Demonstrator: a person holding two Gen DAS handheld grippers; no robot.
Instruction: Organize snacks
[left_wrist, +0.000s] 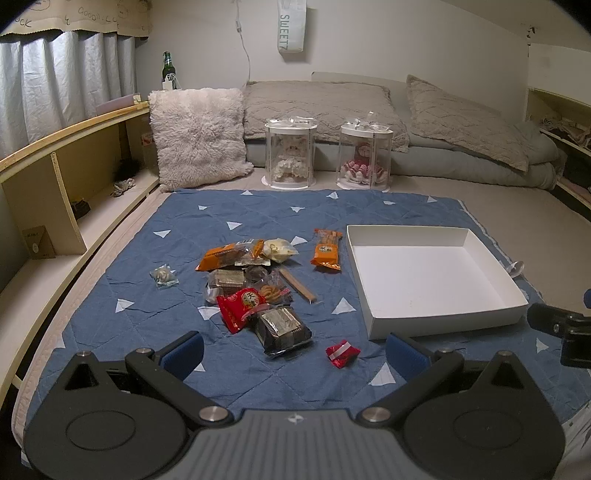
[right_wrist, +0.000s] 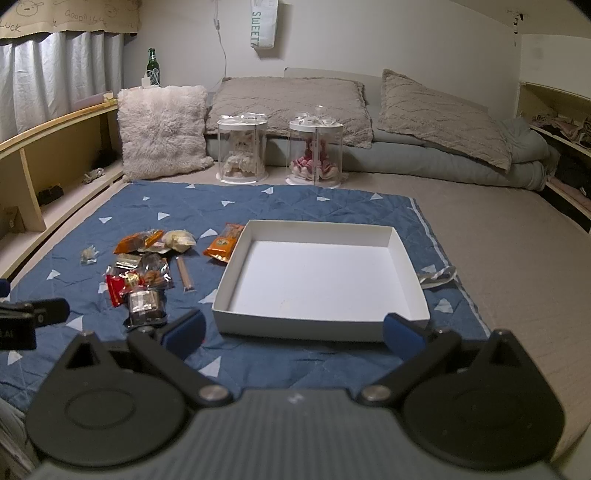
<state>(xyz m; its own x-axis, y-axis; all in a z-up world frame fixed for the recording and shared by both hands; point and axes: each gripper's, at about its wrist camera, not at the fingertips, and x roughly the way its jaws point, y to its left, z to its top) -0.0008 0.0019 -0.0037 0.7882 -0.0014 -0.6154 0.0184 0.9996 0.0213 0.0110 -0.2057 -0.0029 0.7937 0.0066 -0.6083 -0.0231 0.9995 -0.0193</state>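
On a blue quilted mat with white triangles (left_wrist: 155, 295): far left, a small clear-wrapped sweet (left_wrist: 164, 276), lying apart. Next, a loose heap of wrapped snacks (left_wrist: 251, 280), with a dark brownie pack (left_wrist: 282, 330) nearest. Just right of that, a small red-and-white candy (left_wrist: 342, 353). Further right, a shallow white cardboard box (left_wrist: 447, 320), nothing inside. Left gripper (left_wrist: 293, 352) spread fully wide, gripping nothing, above the near snacks. Right gripper (right_wrist: 293, 330) likewise spread fully wide, empty-jawed, facing the box.

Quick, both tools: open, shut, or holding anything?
Left tool: open wide, holding nothing.
Right tool: open wide, holding nothing.
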